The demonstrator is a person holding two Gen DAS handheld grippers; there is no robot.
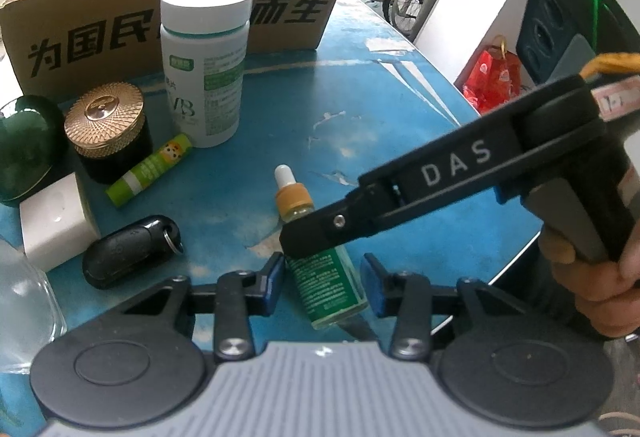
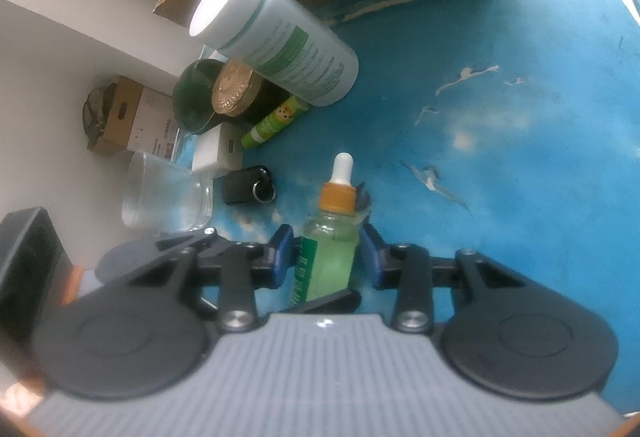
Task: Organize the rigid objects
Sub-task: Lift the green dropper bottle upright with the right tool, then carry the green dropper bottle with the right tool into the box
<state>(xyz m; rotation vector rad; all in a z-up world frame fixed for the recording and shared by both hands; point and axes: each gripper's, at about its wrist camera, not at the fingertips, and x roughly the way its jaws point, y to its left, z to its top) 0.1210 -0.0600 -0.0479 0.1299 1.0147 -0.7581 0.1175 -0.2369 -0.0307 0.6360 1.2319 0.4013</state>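
My right gripper (image 2: 326, 253) grips the dropper bottle (image 2: 330, 257). My left gripper (image 1: 325, 287) is open around it, box (image 1: 120, 17) at eleven o'clock.

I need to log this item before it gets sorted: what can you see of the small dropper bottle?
The dropper bottle is clear glass with pale green liquid, a green printed label, an orange collar and a white rubber bulb. It sits on the blue table, between the pads of both the right claw and the left claw.

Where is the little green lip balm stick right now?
The lip balm stick lies on the blue table, left in the left wrist view, leaning against the gold-lidded jar, beside the white bottle.
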